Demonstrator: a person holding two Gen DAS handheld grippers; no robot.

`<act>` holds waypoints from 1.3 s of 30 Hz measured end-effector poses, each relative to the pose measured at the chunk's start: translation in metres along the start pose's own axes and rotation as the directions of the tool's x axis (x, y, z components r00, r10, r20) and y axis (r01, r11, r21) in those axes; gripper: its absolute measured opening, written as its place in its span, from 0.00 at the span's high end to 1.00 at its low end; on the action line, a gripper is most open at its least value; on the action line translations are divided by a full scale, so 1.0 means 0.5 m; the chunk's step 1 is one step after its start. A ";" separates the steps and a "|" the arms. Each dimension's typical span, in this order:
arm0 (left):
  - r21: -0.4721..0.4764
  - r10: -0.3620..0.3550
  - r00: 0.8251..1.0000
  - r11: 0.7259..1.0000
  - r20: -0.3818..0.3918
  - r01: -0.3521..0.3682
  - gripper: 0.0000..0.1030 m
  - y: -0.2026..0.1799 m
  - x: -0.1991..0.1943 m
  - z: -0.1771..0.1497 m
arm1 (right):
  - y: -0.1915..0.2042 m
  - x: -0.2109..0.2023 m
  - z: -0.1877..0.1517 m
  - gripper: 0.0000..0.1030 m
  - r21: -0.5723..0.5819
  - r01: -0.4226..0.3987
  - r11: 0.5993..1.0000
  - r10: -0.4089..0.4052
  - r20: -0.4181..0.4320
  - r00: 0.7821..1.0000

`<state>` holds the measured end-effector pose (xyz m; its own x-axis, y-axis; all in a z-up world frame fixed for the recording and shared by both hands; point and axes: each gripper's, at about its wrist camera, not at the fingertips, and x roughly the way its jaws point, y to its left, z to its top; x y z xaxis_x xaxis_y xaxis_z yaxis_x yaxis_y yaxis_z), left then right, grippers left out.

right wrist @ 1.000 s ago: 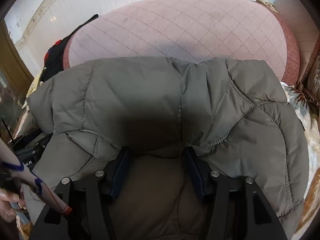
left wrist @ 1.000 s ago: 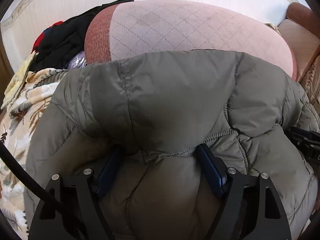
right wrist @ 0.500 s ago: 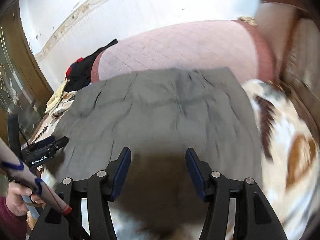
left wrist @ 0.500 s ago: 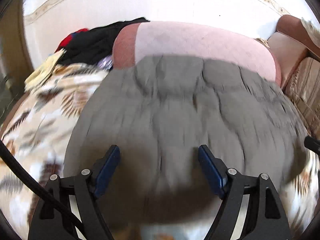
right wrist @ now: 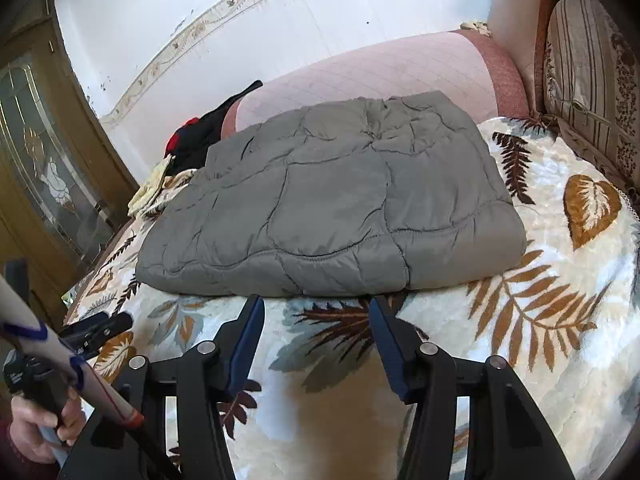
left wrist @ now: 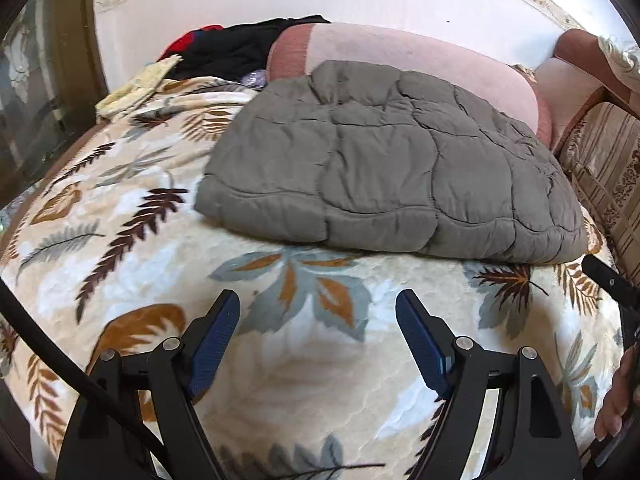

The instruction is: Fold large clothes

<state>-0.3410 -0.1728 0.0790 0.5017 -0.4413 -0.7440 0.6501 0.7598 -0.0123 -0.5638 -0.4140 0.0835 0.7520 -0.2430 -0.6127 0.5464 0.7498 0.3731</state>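
Observation:
A grey quilted jacket (left wrist: 384, 168) lies folded into a flat rectangle on the leaf-patterned blanket (left wrist: 132, 280); it also shows in the right wrist view (right wrist: 336, 208). My left gripper (left wrist: 318, 304) is open and empty, hovering over the blanket a short way in front of the jacket's near edge. My right gripper (right wrist: 316, 308) is open and empty, its fingertips just short of the jacket's near edge. The left gripper also shows at the lower left of the right wrist view (right wrist: 96, 328).
A pink quilted cushion (left wrist: 420, 52) lies behind the jacket against the white wall. Black and red clothes (left wrist: 236, 44) and a yellow cloth (left wrist: 136, 84) are piled at the back left. A striped sofa cushion (right wrist: 592, 76) stands at the right. A wooden glass door (right wrist: 44, 168) is at the left.
Both grippers have let go of the jacket and pulled back toward me. The jacket now lies folded flat on the blanket, clear of the fingers.

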 end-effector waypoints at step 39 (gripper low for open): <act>-0.057 0.176 0.977 0.984 0.121 -0.170 0.15 0.042 0.242 0.138 | -0.068 0.107 0.118 0.54 0.019 0.188 0.982 -0.189 0.153 0.970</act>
<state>-0.2271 -0.2433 0.0348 0.6737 -0.3556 -0.6478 0.5220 0.8495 0.0765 -0.5202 -0.4888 0.0793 0.6825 -0.4716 -0.5584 0.6852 0.6786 0.2644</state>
